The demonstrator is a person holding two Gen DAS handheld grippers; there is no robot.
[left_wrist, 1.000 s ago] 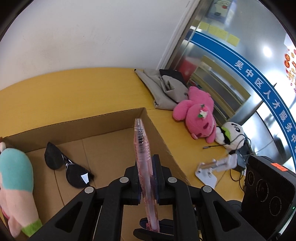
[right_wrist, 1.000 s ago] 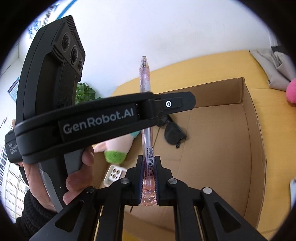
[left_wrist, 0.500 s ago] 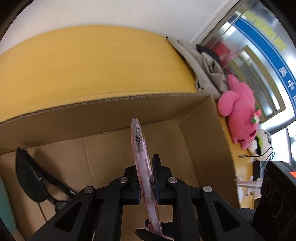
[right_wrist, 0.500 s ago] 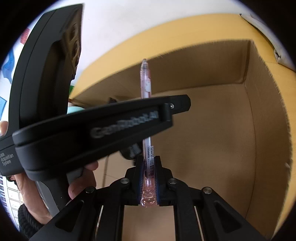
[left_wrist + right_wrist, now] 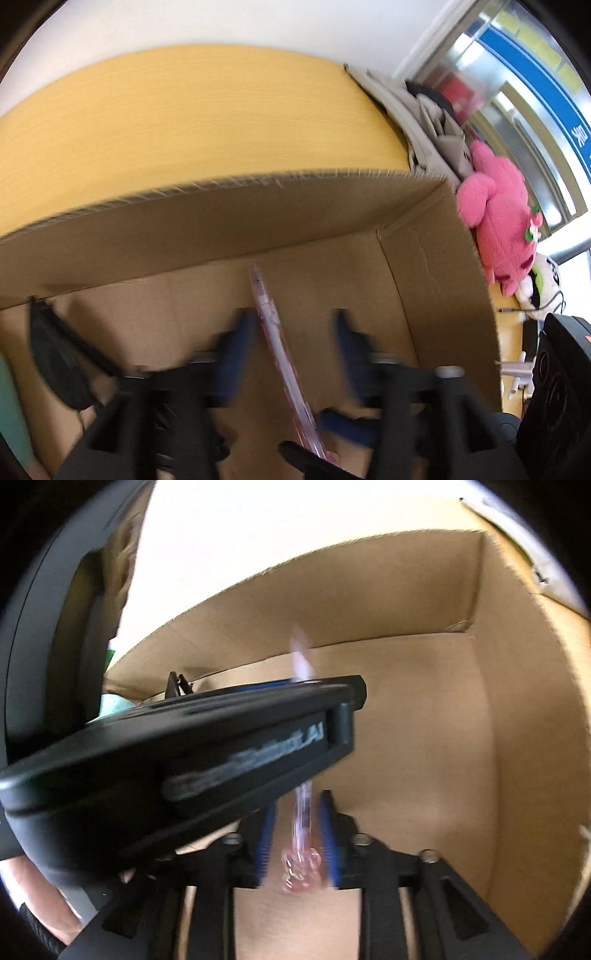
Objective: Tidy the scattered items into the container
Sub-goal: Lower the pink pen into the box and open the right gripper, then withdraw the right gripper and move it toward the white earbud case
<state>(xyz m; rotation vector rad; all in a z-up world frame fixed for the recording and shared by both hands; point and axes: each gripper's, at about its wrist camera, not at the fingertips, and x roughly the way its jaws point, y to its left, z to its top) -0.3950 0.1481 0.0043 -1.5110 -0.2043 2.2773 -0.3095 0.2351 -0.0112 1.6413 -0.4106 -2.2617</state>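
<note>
A clear pink pen hangs inside the open cardboard box, blurred by motion. My left gripper is open, its blue-padded jaws spread wide on either side of the pen. My right gripper is open too, with gaps between its pads and the pen. The pen's decorated end sits low between the right fingers. The left gripper body crosses the right wrist view and hides the pen's middle.
Black sunglasses lie in the box at the left, beside a teal and pink plush at the frame edge. On the yellow table outside the box are a pink plush, a white plush and grey cloth.
Both grippers were shut on the pen; now both have opened and let it go. Both have dropped lower into the box, and the pen tilts and blurs.
</note>
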